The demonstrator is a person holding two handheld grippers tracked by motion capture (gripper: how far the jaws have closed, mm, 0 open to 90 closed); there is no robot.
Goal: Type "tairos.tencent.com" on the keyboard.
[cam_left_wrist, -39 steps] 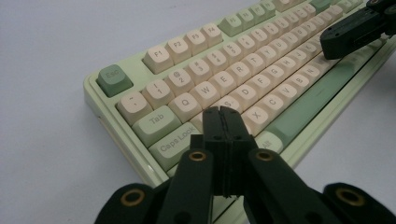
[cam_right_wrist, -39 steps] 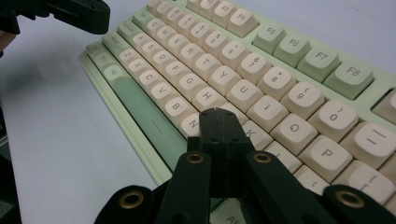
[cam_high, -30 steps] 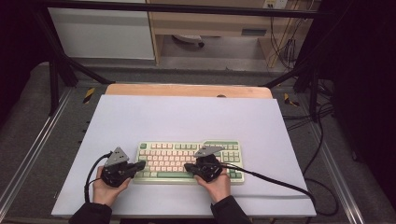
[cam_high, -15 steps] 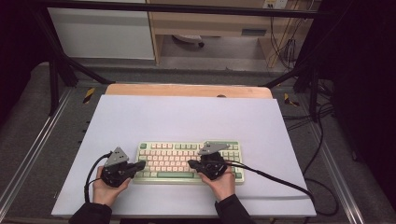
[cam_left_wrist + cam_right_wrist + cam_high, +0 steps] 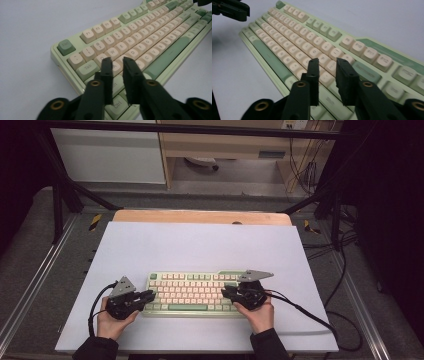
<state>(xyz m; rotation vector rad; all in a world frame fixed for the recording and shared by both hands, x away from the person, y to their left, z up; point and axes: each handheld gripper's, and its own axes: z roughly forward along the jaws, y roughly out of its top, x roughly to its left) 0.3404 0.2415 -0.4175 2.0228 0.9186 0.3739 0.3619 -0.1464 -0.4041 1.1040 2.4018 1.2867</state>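
A pale green keyboard (image 5: 192, 292) with cream keys lies near the front of the white table top (image 5: 200, 245). My left gripper (image 5: 149, 295) hovers at its left end, over the Tab and A keys (image 5: 117, 61). My right gripper (image 5: 226, 293) hangs over the right part of the main key block (image 5: 328, 62). The jaws of both have just been opening and stand a little apart, with nothing between them. In the left gripper view the keyboard (image 5: 150, 32) runs off to the upper right; in the right gripper view the keyboard (image 5: 294, 37) runs toward the left gripper (image 5: 230, 8).
A wooden board edge (image 5: 200, 216) lies along the far side of the table top. Black cables (image 5: 310, 312) trail from each gripper, the right one looping off the table's right edge. Dark frame posts (image 5: 60, 200) and a cabinet (image 5: 110, 155) stand behind.
My right hand has shifted to the right along the keyboard and lifted slightly. The left hand has stayed where it was.
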